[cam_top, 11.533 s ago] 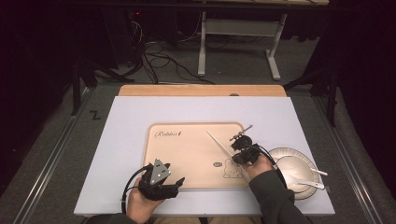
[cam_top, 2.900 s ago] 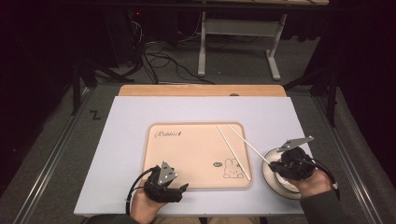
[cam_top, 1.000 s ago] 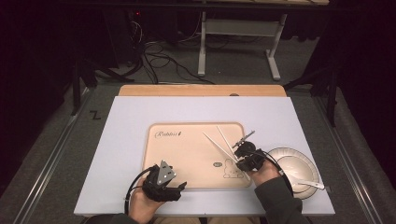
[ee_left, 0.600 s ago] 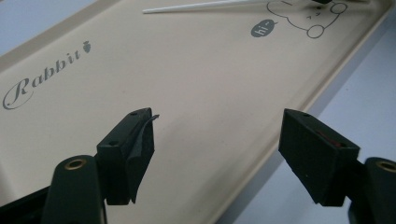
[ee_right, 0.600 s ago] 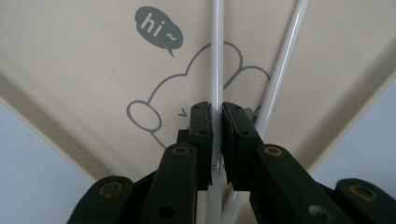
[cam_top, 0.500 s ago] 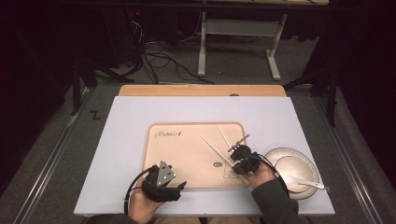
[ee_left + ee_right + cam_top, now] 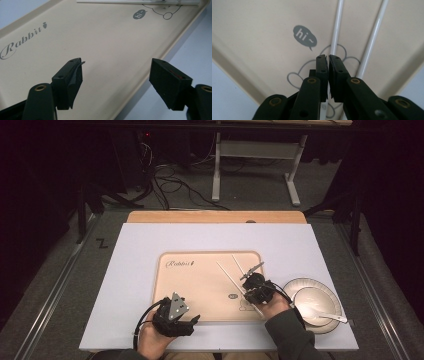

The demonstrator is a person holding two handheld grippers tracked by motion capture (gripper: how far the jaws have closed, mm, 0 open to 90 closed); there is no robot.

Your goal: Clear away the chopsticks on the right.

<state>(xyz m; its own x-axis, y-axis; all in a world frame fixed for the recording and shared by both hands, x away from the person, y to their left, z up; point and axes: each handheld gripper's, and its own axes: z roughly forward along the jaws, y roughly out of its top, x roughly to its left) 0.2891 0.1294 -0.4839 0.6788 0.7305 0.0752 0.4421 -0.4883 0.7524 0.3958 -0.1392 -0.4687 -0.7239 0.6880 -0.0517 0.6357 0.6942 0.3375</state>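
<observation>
- Since half a second ago my right tool [image 7: 256, 287] slid a bit further down along the tray [image 7: 200, 290], toward its near right corner; left tool [image 7: 174, 316] hasn't shifted.
- Right tool: clenched on a white chopstick [image 7: 336, 37], jaws pressed together around its near end, over the rabbit drawing [image 7: 297, 75] on the tray.
- Second chopstick [image 7: 372, 37] lies flat on the tray just beside the held one, on its right in the right gripper view, nearly parallel.
- "hi~" bubble [image 7: 304, 36] on the tray sits just left of the held chopstick.
- Left tool: released, jaws wide apart, hovering over the tray's near edge; nothing between them.
- White plate [image 7: 312, 302] with a spoon [image 7: 325, 315] sits on the desk [image 7: 140, 245], just right of the tray.
</observation>
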